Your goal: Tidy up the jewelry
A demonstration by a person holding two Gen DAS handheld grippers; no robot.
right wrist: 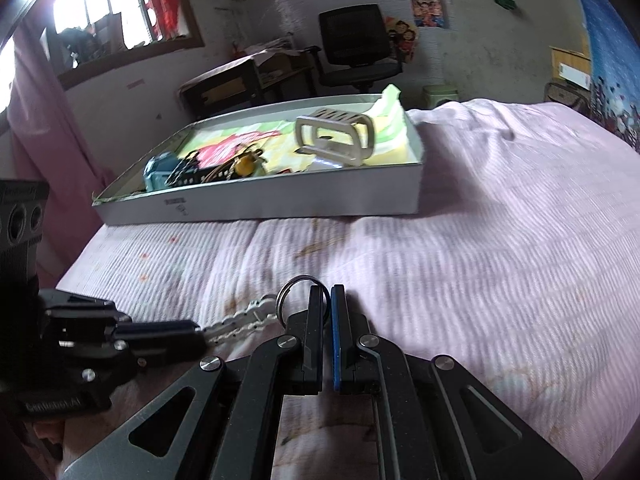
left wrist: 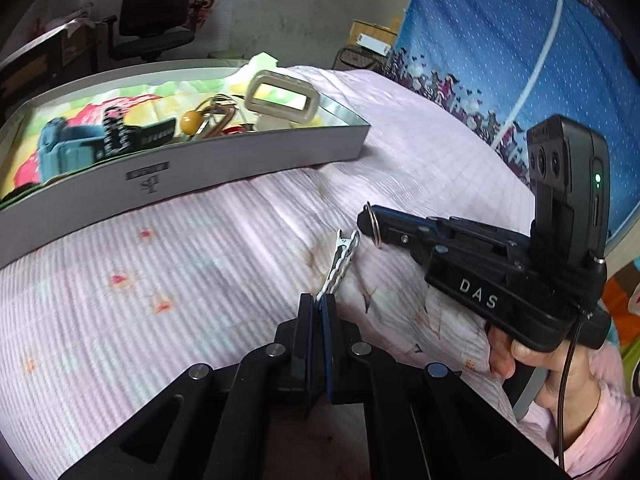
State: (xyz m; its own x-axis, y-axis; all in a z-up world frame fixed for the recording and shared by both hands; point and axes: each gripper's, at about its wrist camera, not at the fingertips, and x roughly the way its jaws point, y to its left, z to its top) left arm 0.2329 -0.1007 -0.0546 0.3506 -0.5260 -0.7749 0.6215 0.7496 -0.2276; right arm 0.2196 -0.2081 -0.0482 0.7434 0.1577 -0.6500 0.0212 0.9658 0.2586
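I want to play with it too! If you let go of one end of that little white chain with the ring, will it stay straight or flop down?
Probably flop: the white chain is made of small links, and only looks straight because the left gripper and right gripper hold both ends. It looks light. The metal key ring may slip from smooth pads.

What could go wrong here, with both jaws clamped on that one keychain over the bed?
1. The left gripper pinches only the end of the white scalloped metal clip, so a tug could pull it free.
2. The right gripper holds the thin silver split key ring at its edge; twisting may make it slip.
3. If dropped, it lands on the pink striped quilt, short of the white cardboard tray.
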